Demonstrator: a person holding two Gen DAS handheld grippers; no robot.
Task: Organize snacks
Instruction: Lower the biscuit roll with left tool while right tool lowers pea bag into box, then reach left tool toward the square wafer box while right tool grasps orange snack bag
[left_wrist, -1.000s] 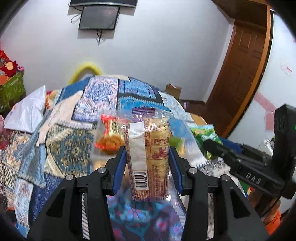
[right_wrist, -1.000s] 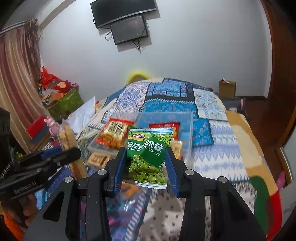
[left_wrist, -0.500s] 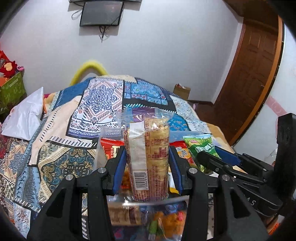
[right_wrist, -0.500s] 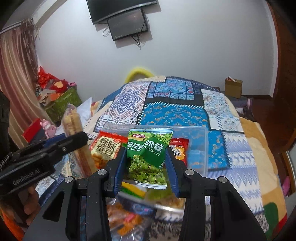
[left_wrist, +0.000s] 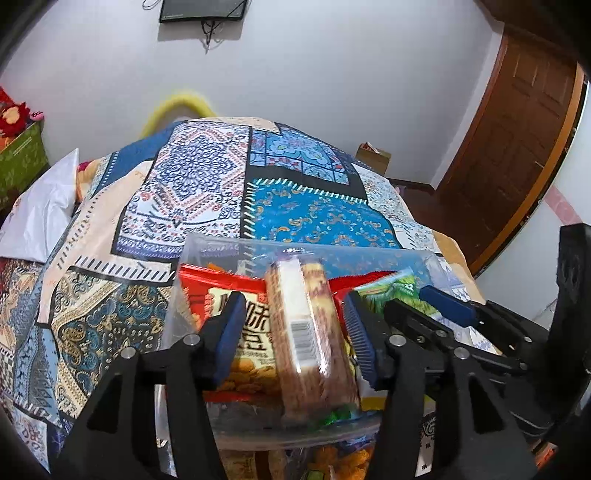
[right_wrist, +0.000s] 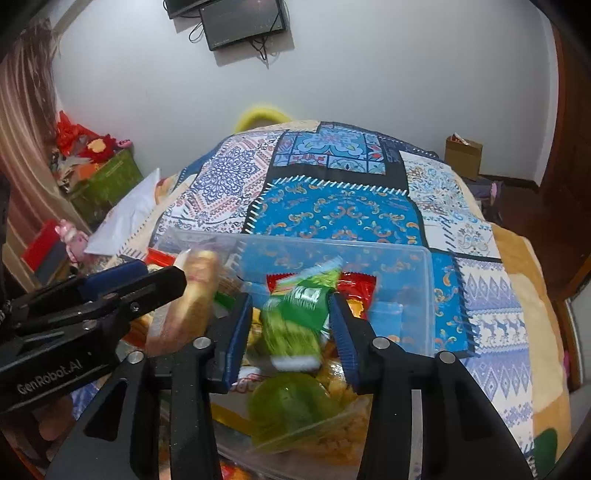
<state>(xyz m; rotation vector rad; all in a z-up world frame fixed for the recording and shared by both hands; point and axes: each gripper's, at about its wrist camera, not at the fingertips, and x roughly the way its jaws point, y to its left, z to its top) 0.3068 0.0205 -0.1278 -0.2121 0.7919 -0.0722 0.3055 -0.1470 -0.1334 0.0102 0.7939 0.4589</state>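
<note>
Two grippers hang over the near edge of a clear plastic bin (right_wrist: 413, 266) that sits on the patchwork bedspread (right_wrist: 332, 210), toward the bed's foot. Inside the bin lie several packets already, among them a red snack bag (left_wrist: 221, 306) against its left wall. The left gripper (left_wrist: 295, 332) has its jaws spread, a gap showing on each side of the tall cracker sleeve (left_wrist: 310, 339), which stands between them with its long axis roughly upright, leaning slightly away, its lower end down among the packets in the bin. The right gripper (right_wrist: 291, 328) is likewise released, and the green pea packet (right_wrist: 299, 314) lies between its pads, tilted and motion-blurred, so it is probably dropping, though whether one pad still brushes it cannot be told. Both packets lie straight ahead of their own jaws and just below the pad tips, inside the bin's near half. Judged from this, the coming move turns on backing each gripper up and toward the near edge, along the sleeve's upright axis, so the pads clear without dragging it over.
</note>
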